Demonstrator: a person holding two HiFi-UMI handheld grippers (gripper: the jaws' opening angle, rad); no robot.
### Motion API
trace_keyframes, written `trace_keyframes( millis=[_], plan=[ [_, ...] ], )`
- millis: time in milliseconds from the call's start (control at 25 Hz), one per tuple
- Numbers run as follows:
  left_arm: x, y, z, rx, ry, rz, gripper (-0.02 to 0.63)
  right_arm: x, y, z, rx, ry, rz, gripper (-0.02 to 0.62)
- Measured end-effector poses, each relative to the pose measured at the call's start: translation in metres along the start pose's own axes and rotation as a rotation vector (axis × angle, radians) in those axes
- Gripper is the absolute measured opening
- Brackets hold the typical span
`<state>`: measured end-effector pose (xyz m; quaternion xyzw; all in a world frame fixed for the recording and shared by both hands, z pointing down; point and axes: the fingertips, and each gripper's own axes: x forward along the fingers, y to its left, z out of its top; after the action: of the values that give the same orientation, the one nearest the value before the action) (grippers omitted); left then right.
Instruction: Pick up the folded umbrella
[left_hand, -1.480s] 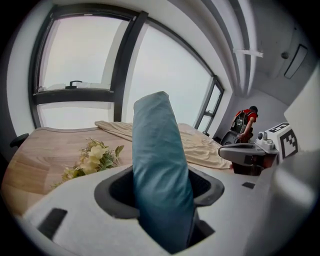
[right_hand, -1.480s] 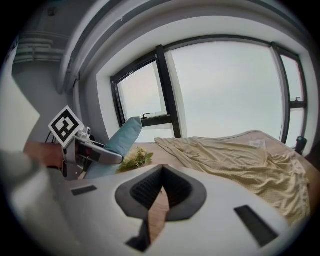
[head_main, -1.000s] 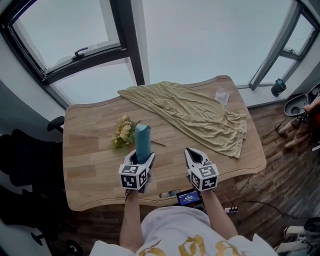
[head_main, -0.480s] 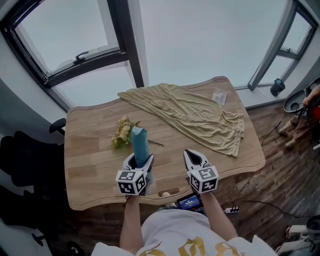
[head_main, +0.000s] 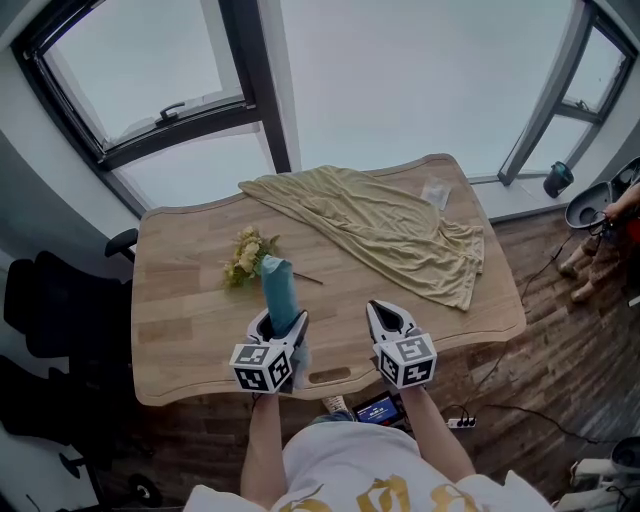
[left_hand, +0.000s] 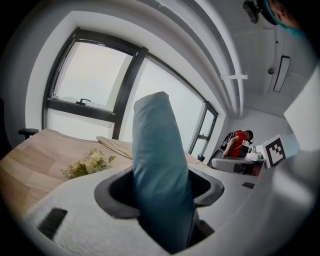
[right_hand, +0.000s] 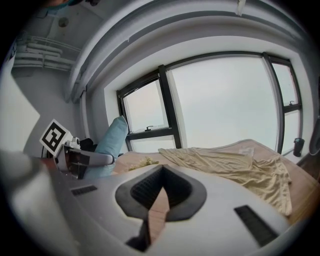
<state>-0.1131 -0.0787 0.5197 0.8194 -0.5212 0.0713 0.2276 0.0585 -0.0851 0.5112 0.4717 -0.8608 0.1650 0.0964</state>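
The folded umbrella (head_main: 281, 290), in a teal sleeve, stands tilted up out of my left gripper (head_main: 283, 322), which is shut on its lower part, above the table's near edge. In the left gripper view the umbrella (left_hand: 160, 170) fills the gap between the jaws of that gripper (left_hand: 161, 192). My right gripper (head_main: 390, 318) hovers beside it to the right, its jaws closed together with nothing between them. From the right gripper (right_hand: 161, 192) the umbrella (right_hand: 111, 142) shows at the left.
The wooden table (head_main: 180, 330) bears a small bunch of yellow flowers (head_main: 246, 258) and a rumpled beige cloth (head_main: 390, 230) across its far right. A black chair (head_main: 60, 310) stands at the left. A person in red (left_hand: 239, 142) is across the room.
Both grippers have risen a little and drawn back toward the table's near edge. The umbrella stays held in the left one.
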Motion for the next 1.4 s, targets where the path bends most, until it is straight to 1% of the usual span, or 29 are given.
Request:
trace_keyframes(
  millis=[120,280,760,1080,1400],
  plan=[
    [-0.009,-0.013,0.003,-0.001,-0.018,0.002,0.281,-0.011,0.004,0.003,-0.014,-0.008,0.011,0.011],
    [-0.021,-0.026,0.005,0.03,-0.026,0.007,0.281,-0.026,0.013,0.007,-0.021,-0.028,0.032,0.011],
    [-0.049,-0.052,-0.003,0.027,-0.054,0.007,0.281,-0.053,0.027,0.006,-0.036,-0.052,0.051,0.011],
    [-0.054,-0.059,-0.005,0.025,-0.059,0.001,0.281,-0.061,0.027,0.003,-0.05,-0.043,0.046,0.011],
    [-0.054,-0.055,-0.002,0.031,-0.059,-0.001,0.281,-0.058,0.031,0.003,-0.063,-0.04,0.052,0.011]
  ],
)
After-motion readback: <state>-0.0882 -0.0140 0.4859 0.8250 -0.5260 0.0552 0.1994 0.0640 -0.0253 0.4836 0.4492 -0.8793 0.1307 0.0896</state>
